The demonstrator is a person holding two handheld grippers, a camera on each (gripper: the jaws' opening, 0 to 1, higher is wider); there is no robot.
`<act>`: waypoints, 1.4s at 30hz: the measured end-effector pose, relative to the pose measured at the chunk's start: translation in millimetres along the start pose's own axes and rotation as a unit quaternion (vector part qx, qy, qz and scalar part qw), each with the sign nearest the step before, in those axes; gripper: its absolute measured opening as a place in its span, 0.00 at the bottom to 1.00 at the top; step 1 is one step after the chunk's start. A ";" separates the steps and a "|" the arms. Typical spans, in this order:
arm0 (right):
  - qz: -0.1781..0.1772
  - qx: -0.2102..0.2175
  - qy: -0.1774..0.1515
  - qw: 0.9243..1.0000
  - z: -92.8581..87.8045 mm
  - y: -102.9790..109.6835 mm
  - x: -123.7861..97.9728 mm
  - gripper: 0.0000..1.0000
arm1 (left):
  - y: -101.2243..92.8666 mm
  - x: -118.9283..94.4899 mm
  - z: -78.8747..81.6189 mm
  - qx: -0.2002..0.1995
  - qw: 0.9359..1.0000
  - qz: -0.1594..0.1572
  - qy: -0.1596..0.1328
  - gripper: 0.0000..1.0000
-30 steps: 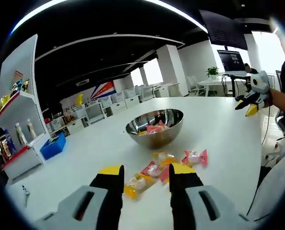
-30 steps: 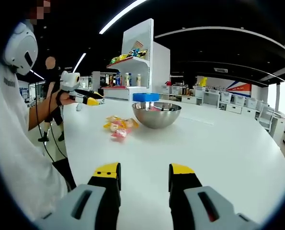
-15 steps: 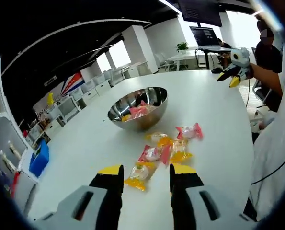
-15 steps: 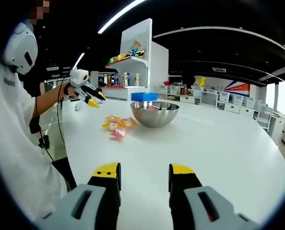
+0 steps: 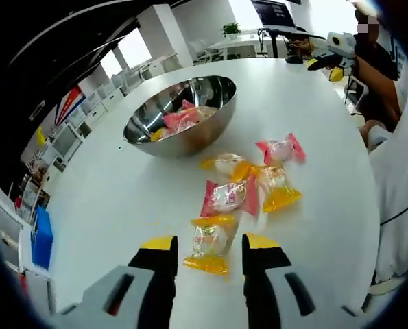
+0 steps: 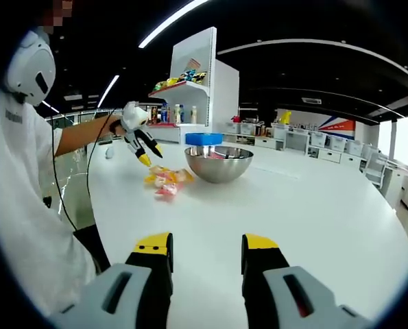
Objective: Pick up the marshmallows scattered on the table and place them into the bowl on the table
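Note:
A steel bowl (image 5: 183,140) holding pink and yellow wrapped marshmallows sits on the white table (image 5: 108,199). Several wrapped marshmallows lie loose in front of it. The nearest, in a yellow wrapper (image 5: 210,241), lies between the tips of my open left gripper (image 5: 209,248); I cannot tell whether they touch. Beyond it lie a pink one (image 5: 230,197), a yellow one (image 5: 276,188) and another pink one (image 5: 280,148). My right gripper (image 6: 207,243) stands open over bare table, far from the bowl (image 6: 219,168). In its view the left gripper (image 6: 151,155) points down at the pile (image 6: 166,181).
A person in white (image 6: 25,205) stands at the table's edge, holding both grippers. The right gripper (image 5: 327,68) hovers at the far table edge. Behind the bowl are a white shelf unit (image 6: 197,82) and a blue box (image 6: 204,139). Desks line the back wall.
The left gripper has tipped downward and come closer to the pile, so the yellow-wrapped marshmallow now lies between its jaws. The right gripper has barely moved.

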State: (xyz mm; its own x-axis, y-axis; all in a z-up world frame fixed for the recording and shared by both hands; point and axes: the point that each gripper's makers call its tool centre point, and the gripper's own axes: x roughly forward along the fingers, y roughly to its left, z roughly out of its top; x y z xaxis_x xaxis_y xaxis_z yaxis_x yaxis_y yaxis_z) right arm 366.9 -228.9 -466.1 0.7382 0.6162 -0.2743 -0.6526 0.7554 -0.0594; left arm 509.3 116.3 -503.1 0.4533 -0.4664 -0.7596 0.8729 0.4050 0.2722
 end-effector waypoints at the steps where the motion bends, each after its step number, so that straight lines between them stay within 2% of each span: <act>1: -0.002 0.001 0.000 1.000 -0.3 -1.1 -0.7 0.39 | -0.4 3.3 -2.5 -0.002 1.000 -0.005 0.006 0.38; 7: -0.010 0.005 0.003 1.000 -4.1 -7.6 -5.0 0.39 | -7.4 17.3 -11.9 -0.015 0.999 -0.025 0.020 0.38; 12: -0.012 0.004 0.008 1.000 -5.8 -9.2 -5.4 0.39 | -6.9 21.2 -16.8 -0.018 0.999 -0.025 0.025 0.37; 16: -0.013 0.007 0.005 1.000 -5.3 -9.8 -5.9 0.39 | -9.2 23.0 -16.6 -0.036 0.999 -0.029 0.019 0.26; 20: -0.014 0.010 0.011 1.000 -10.3 -11.6 -2.9 0.39 | -9.5 22.4 -17.0 -0.043 0.999 -0.025 0.012 0.24; 24: -0.010 0.008 0.010 1.000 -9.6 -10.1 -1.0 0.39 | -8.3 19.6 -19.6 -0.033 0.999 -0.013 0.009 0.22; 26: -0.010 0.010 0.011 1.000 -9.5 -9.9 -0.4 0.39 | 2.1 16.8 -20.0 0.003 1.000 0.025 0.010 0.21; 33: -0.007 0.011 0.013 1.000 -9.5 -7.5 6.6 0.39 | 1.8 5.1 -13.9 -0.040 0.997 0.046 -0.039 0.20; 35: -0.004 0.010 0.010 1.000 -6.9 -5.4 9.0 0.39 | 2.7 -0.5 -8.8 -0.063 0.995 0.054 -0.063 0.20; 38: -0.001 0.010 0.009 1.000 -5.7 -3.9 12.5 0.39 | 2.2 -12.5 -4.2 -0.074 0.991 0.070 -0.088 0.20; 40: 0.002 0.009 0.010 1.000 -5.6 -2.9 13.8 0.39 | 4.7 -23.4 -0.4 -0.072 0.986 0.098 -0.110 0.20; 42: 0.005 0.010 0.007 1.000 -4.9 -1.9 15.3 0.39 | 8.0 -32.9 0.7 -0.088 0.980 0.125 -0.126 0.20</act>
State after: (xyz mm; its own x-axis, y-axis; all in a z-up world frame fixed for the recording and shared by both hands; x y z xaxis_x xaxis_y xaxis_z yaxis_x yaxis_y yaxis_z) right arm 378.6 -222.0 -474.9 0.7296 0.6199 -0.2888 -0.6555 0.7543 -0.0368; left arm 501.5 134.3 -475.6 0.6981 -0.5065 -0.5060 0.6947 0.6503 0.3075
